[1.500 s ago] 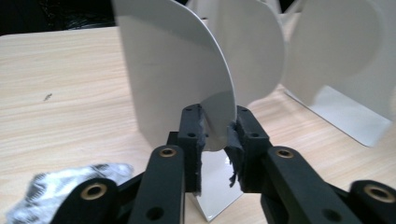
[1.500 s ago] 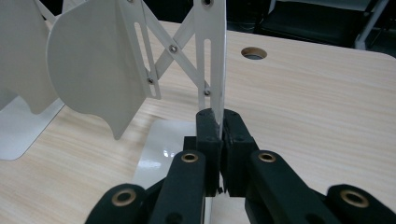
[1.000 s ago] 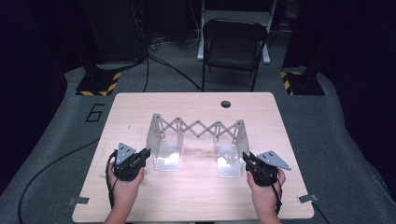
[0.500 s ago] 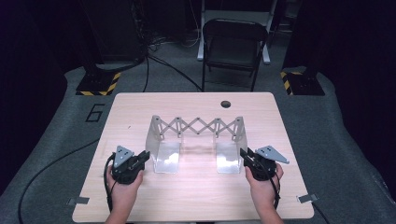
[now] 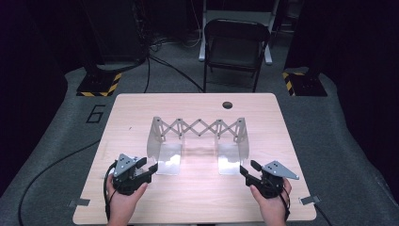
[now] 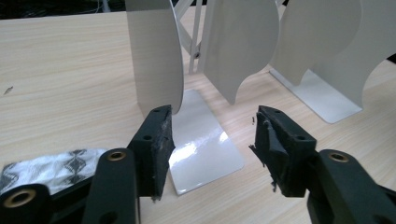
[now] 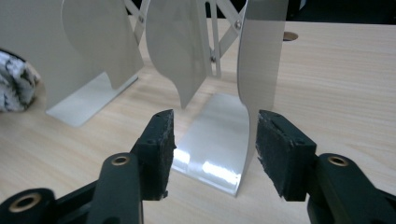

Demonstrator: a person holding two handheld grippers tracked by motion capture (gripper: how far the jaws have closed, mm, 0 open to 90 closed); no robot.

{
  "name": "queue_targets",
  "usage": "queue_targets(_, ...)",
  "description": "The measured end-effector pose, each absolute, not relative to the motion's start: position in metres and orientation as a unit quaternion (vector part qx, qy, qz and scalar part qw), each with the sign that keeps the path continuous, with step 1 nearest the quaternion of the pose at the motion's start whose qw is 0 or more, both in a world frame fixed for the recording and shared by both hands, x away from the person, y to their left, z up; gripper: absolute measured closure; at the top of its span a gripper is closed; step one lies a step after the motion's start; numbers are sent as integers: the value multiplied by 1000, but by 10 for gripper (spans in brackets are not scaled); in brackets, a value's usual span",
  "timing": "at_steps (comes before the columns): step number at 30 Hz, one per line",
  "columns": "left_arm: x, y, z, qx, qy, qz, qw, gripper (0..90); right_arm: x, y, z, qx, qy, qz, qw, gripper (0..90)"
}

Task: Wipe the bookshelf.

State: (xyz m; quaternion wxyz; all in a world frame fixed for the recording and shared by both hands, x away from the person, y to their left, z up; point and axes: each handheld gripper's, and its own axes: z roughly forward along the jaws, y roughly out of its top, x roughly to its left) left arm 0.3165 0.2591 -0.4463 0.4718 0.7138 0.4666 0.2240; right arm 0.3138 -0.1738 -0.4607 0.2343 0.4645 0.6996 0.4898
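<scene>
High view — glossy, seemingly metal scissor-linked rack point(image 5: 197, 136) on pale wood table point(image 5: 141, 113).

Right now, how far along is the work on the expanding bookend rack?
Done: the rack stands stretched on the table. In hand: nothing; the left gripper and right gripper have just opened, jaws apart at its base plates. Left: perhaps only pulling back.

Expandable bookend rack point(image 5: 197, 136) blocks the table's point(image 5: 141, 108) middle; open tabletop surrounds it.
</scene>
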Motion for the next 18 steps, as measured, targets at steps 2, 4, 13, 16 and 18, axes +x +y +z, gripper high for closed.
queue_targets(2,315,259,-446,714,465,222,474,435,310,-176,-464,461,704,486,234,430)
queue_targets(4,313,258,-446,718,457,218,477,422,308,-177,-465,456,709,485,232,412)
queue_targets(13,305,255,-454,744,415,216,476,372,300,-181,-471,432,725,490,219,338)
queue_targets(16,304,254,-459,752,406,206,477,365,298,-181,-478,429,728,490,215,333)
queue_targets(18,304,254,-463,755,400,202,479,364,298,-178,-483,428,732,485,213,333)
